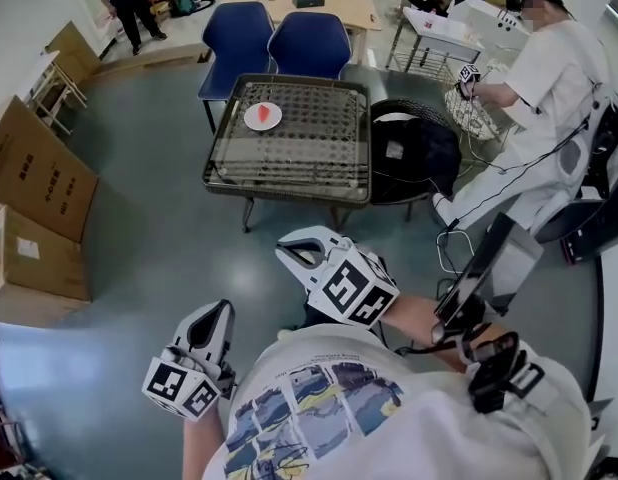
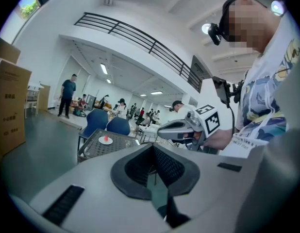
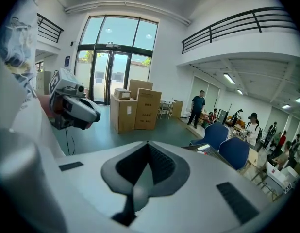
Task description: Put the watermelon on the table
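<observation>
A red watermelon slice (image 1: 263, 114) lies on a white plate (image 1: 262, 118) on the mesh-topped table (image 1: 289, 173), well ahead of both grippers. My left gripper (image 1: 217, 314) is held low at the left, near my body, with its jaws together and nothing in them. My right gripper (image 1: 300, 252) is raised higher in the middle, also shut and empty. In the left gripper view the slice (image 2: 106, 138) shows small on the far table (image 2: 94, 151), beyond the shut left gripper (image 2: 152, 168), with the right gripper (image 2: 173, 129) alongside. The right gripper view shows its own shut right gripper (image 3: 147, 168) and the left gripper (image 3: 86, 114).
Two blue chairs (image 1: 279, 38) stand behind the table. A black round seat (image 1: 414, 148) is at its right. A person in white (image 1: 549, 98) sits at the far right by cables. Cardboard boxes (image 1: 34, 183) line the left wall. Grey floor lies between me and the table.
</observation>
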Tool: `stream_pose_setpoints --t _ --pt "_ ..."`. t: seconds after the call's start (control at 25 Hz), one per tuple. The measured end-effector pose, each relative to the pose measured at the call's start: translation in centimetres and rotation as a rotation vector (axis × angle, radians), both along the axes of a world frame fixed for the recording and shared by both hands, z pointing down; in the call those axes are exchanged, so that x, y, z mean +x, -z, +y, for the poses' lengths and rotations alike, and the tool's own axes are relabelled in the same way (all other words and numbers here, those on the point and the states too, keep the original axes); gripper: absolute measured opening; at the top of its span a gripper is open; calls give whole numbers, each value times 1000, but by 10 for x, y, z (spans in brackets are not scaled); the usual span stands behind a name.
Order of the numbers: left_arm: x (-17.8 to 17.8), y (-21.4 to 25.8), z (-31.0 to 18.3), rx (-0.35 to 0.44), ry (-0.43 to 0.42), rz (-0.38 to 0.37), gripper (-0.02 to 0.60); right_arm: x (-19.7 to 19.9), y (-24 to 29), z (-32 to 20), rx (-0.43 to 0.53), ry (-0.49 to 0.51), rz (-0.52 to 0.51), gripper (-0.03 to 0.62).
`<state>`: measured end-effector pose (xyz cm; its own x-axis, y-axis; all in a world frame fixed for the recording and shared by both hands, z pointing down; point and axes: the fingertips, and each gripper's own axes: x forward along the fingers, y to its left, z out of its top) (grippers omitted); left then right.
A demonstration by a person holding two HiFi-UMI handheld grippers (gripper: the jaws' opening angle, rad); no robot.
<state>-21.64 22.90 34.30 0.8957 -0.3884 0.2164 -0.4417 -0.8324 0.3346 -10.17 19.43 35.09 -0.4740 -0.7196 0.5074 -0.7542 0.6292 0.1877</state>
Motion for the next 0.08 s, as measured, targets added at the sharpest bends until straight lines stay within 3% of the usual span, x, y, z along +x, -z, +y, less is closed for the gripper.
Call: stream_pose_setpoints --t 0.08 --pt "12 16 8 51 -63 -5 8 -6 9 -7 17 3 0 11"
